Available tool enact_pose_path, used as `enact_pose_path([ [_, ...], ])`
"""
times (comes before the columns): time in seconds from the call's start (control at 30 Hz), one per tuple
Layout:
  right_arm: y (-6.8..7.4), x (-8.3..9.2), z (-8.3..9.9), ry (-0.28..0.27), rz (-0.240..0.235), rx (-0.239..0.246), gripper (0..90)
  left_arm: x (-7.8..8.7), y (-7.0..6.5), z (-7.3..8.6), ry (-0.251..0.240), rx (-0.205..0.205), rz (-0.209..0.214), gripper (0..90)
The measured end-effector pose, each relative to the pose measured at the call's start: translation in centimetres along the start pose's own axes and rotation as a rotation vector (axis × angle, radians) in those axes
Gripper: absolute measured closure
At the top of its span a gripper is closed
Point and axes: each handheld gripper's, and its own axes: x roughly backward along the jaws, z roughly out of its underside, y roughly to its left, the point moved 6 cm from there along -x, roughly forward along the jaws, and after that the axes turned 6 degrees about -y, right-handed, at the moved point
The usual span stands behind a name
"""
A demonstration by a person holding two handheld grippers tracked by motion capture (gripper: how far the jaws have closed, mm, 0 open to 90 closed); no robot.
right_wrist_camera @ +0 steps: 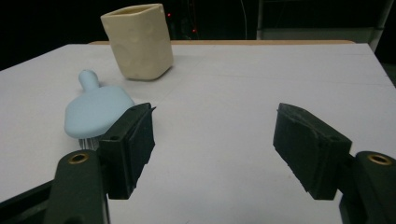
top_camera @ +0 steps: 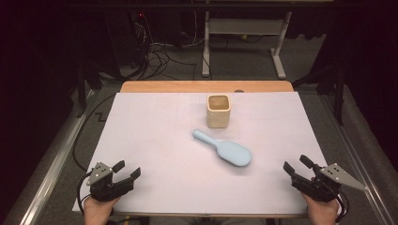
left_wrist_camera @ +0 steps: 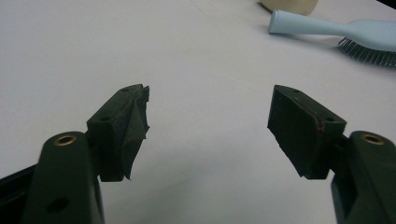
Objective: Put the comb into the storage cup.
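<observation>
Nothing started yet, by the look of it. Hairbrush (top_camera: 225, 149) lies bristles-down mid-tabletop, handle twd the cream cup (top_camera: 218, 111) near the far edge, apart from it. Left gripper (top_camera: 127, 170) at near-left corner, right gripper (top_camera: 296, 165) at near-right corner; both spread, holding nothing. Reach, grasp & likely cup placement all remain.

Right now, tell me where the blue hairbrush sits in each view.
High view: hairbrush at table centre, just in front of the cream cup.
Left gripper view: top right, handle pointing left, bristles down.
Right gripper view: left, behind the left-hand jaw.
Shared landmark: the cream cup, beyond the brush's handle end.
</observation>
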Motion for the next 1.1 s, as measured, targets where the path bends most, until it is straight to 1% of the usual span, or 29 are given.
enact_pose_path([
  [0.1, 0.5, -0.5, 0.1, 0.014, -0.007, 0.008, 32.6, -0.2, -0.1, 0.1, 0.012, -0.010, 0.007, 29.3],
  [0.2, 1.2, -0.9, 0.0, 0.015, -0.023, 0.031, 33.6, -0.2, -0.3, 0.0, 0.007, -0.028, 0.009, 29.3],
  [0.23, 1.3, -1.0, 0.0, 0.019, -0.026, 0.033, 33.7, -0.1, -0.3, 0.1, 0.006, -0.026, 0.008, 29.3],
  [0.3, 1.7, -1.5, 0.0, 0.024, -0.040, 0.025, 33.7, -0.1, -0.2, 0.0, 0.003, -0.015, 0.004, 29.3],
  [0.37, 1.8, -1.6, -0.1, 0.019, -0.043, 0.023, 33.7, 0.0, -0.2, 0.0, 0.003, -0.015, 0.003, 29.3],
  [0.43, 1.9, -1.7, -0.2, 0.007, -0.058, -0.004, 33.4, 0.0, -0.2, 0.0, 0.004, -0.016, 0.006, 29.3],
  [0.57, 2.1, -2.0, -0.5, -0.003, -0.068, -0.023, 33.1, -0.1, -0.2, 0.0, 0.005, -0.017, 0.007, 29.3],
  [0.8, 2.4, -2.6, -0.6, -0.005, -0.080, -0.024, 32.5, 0.0, -0.2, 0.0, 0.000, -0.013, 0.008, 29.3],
  [0.97, 2.8, -3.1, -0.7, 0.000, -0.092, -0.014, 32.2, 0.0, -0.1, 0.0, -0.003, -0.008, 0.008, 29.3],
  [1.03, 2.9, -3.4, -0.8, 0.000, -0.095, -0.019, 32.2, 0.0, -0.2, 0.0, -0.003, -0.009, 0.008, 29.3],
  [1.07, 3.1, -3.6, -0.8, 0.002, -0.099, -0.034, 32.1, 0.0, -0.2, 0.0, -0.003, -0.009, 0.009, 29.4],
  [1.1, 3.1, -3.6, -0.8, 0.002, -0.099, -0.034, 32.1, 0.0, -0.2, 0.0, -0.003, -0.009, 0.009, 29.4],
])
